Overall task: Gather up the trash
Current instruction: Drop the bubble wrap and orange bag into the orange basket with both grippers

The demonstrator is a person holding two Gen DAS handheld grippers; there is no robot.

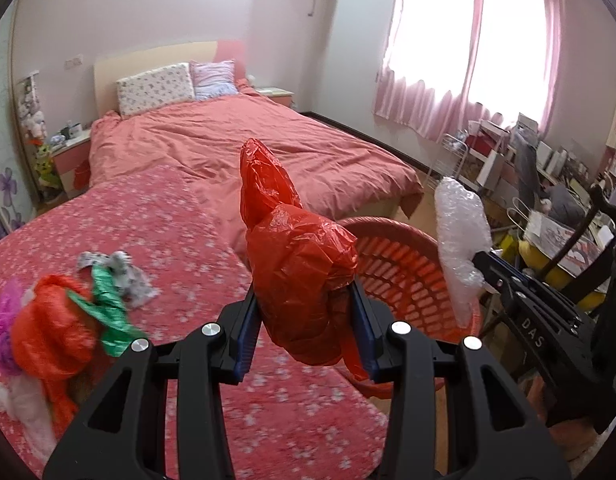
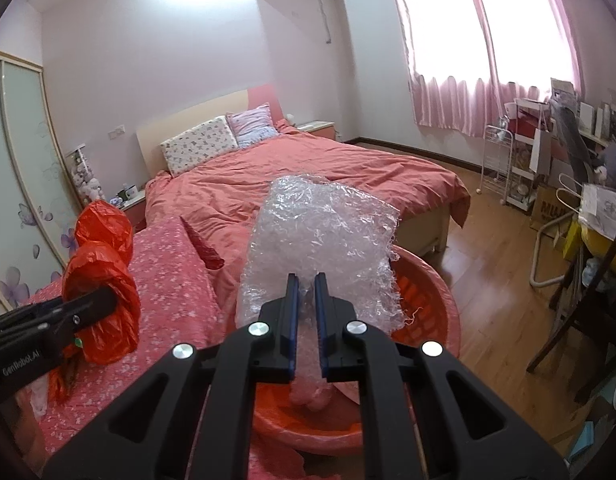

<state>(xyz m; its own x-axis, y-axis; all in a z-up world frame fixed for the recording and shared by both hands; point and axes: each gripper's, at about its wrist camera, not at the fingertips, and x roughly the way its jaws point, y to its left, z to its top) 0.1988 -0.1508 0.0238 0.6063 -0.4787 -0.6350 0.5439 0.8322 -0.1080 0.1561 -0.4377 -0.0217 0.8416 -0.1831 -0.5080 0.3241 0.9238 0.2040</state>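
Observation:
My left gripper (image 1: 306, 304) is shut on a crumpled red plastic bag (image 1: 292, 248), held over the flowered pink cover just left of the red slatted basket (image 1: 403, 276). From the right wrist view the same red plastic bag (image 2: 102, 280) sticks out of the left gripper (image 2: 112, 300) at the left. My right gripper (image 2: 306, 284) is shut on a sheet of clear bubble wrap (image 2: 319, 236), which hangs above the red basket (image 2: 431, 308). In the left wrist view the bubble wrap (image 1: 459, 232) and right gripper (image 1: 479, 260) stand over the basket's far rim.
A pile of loose trash lies on the flowered cover (image 1: 212, 240) at the left: an orange bag (image 1: 52, 332), green wrapping (image 1: 108, 304), a grey printed scrap (image 1: 120, 268) and a pink piece (image 1: 2, 328). Beyond is the bed (image 1: 236, 136). Cluttered shelves and a chair (image 2: 587, 280) stand right.

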